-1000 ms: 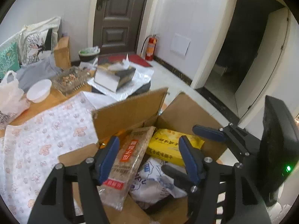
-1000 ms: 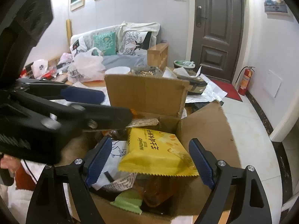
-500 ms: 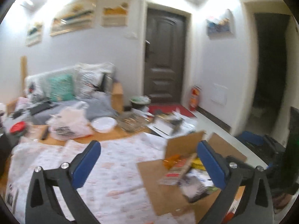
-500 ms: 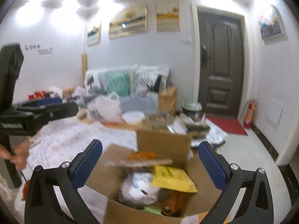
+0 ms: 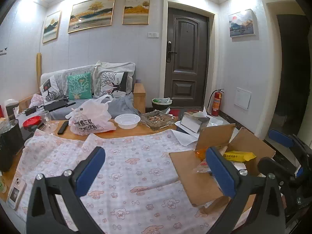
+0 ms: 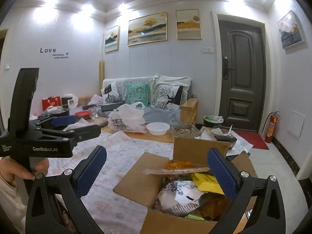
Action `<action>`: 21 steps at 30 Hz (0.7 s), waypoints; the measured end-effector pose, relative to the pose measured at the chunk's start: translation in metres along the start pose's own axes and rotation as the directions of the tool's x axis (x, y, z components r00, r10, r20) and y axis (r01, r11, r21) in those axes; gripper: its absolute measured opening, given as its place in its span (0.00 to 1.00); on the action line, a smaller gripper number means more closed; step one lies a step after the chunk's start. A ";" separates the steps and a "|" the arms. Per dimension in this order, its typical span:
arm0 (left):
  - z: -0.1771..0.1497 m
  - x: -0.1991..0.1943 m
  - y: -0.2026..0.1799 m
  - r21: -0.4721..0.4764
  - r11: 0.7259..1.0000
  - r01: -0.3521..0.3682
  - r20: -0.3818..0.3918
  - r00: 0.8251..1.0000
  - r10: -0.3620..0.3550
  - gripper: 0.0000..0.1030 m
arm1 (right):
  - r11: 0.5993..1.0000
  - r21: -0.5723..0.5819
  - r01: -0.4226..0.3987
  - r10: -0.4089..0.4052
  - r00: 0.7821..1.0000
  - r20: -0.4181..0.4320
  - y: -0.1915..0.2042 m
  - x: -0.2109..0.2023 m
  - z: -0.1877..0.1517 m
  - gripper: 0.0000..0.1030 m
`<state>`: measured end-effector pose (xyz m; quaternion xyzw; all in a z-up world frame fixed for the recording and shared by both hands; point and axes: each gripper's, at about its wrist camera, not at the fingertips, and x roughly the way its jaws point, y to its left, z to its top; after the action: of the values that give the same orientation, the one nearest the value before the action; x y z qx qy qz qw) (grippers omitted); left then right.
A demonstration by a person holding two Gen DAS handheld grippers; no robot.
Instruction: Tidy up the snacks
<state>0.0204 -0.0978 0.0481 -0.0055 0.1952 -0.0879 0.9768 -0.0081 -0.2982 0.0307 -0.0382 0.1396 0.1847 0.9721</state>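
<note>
An open cardboard box [image 6: 144, 177] sits at the table's near right corner; it also shows in the left wrist view [image 5: 195, 175]. It holds several snacks: a yellow packet [image 6: 206, 181], a white patterned bag [image 6: 181, 197], a long brown packet [image 6: 175, 170] and an orange packet [image 6: 178, 164]. The yellow packet [image 5: 238, 155] shows in the left wrist view too. My left gripper [image 5: 156, 171] is open and empty, raised over the tablecloth. My right gripper [image 6: 156, 173] is open and empty, raised above the box. The left gripper [image 6: 64, 130] appears at the left of the right wrist view.
A pink-patterned tablecloth [image 5: 124, 167] covers the table. Behind it lie a white plastic bag [image 5: 91, 120], a white bowl [image 5: 127, 120], a glass tray [image 5: 157, 118], a tissue box [image 5: 195, 120], a remote [image 5: 62, 127] and a wine glass [image 5: 46, 118]. A phone [image 5: 15, 193] lies at the near left.
Both grippers have opened wide and pulled up and back out of the box, from close among the snacks to a raised view of the whole table. The snacks stay in the box.
</note>
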 end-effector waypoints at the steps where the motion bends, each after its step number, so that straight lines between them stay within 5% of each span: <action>1: 0.000 0.000 0.001 -0.002 1.000 0.000 0.002 1.000 0.000 0.99 | 1.000 0.000 -0.001 0.001 1.000 0.001 0.001 -0.001 0.000 1.00; 21: 0.002 0.000 -0.006 0.000 1.000 0.010 0.004 1.000 -0.010 0.99 | 1.000 0.007 0.004 -0.004 1.000 0.005 0.002 -0.002 0.002 1.00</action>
<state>0.0199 -0.1039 0.0506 -0.0067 0.1932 -0.0929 0.9767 -0.0101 -0.2962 0.0326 -0.0346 0.1376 0.1822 0.9730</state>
